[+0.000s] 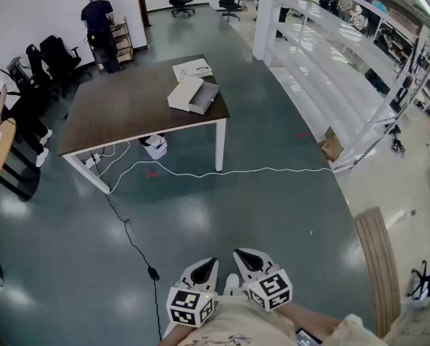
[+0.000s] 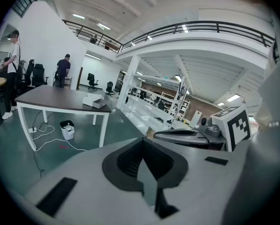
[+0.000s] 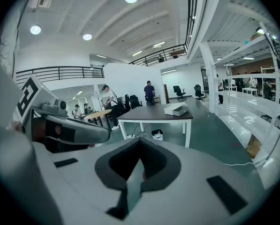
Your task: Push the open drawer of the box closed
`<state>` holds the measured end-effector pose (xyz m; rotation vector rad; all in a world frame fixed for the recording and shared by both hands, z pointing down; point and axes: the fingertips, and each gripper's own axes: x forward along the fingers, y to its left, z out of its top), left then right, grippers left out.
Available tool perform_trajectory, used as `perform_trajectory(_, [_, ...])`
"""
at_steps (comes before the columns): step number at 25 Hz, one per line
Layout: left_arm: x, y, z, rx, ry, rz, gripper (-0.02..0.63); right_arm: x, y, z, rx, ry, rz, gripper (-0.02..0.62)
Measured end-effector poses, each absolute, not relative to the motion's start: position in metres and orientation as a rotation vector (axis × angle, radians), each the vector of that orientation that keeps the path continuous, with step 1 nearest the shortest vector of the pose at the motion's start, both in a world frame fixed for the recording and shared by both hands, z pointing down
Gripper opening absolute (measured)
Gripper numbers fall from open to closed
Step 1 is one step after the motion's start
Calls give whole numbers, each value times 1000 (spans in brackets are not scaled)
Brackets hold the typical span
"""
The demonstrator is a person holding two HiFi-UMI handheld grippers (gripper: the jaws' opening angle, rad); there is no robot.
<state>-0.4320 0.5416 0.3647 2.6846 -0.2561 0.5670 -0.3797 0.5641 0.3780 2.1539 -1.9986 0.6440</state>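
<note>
1. Left tongs, right tongs: both pressed together, empty, close to your body.
2. Box: on the surface, well ahead of you, slightly left.
3. Drawer: apparently juts rightward from the box; right tongs marginally nearer.

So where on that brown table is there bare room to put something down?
The tabletop is bare from the white box across to the edge by the black chairs. Only the side holding the box, its open drawer and the papers is crowded.
</note>
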Motion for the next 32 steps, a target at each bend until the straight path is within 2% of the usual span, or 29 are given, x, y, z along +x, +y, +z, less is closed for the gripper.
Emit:
perform_trajectory(15, [-413, 558, 371, 2669, -216, 600, 6, -355, 588, 368, 2248, -2037, 647, 0])
perform_trajectory(25, [-396, 550, 384, 2625, -330, 559, 6, -316, 603, 391, 2213, -2021, 665, 0])
perform_trajectory(32, [-358, 536, 380, 2608, -325, 540, 6, -281, 589, 391, 2191, -2009, 674, 0])
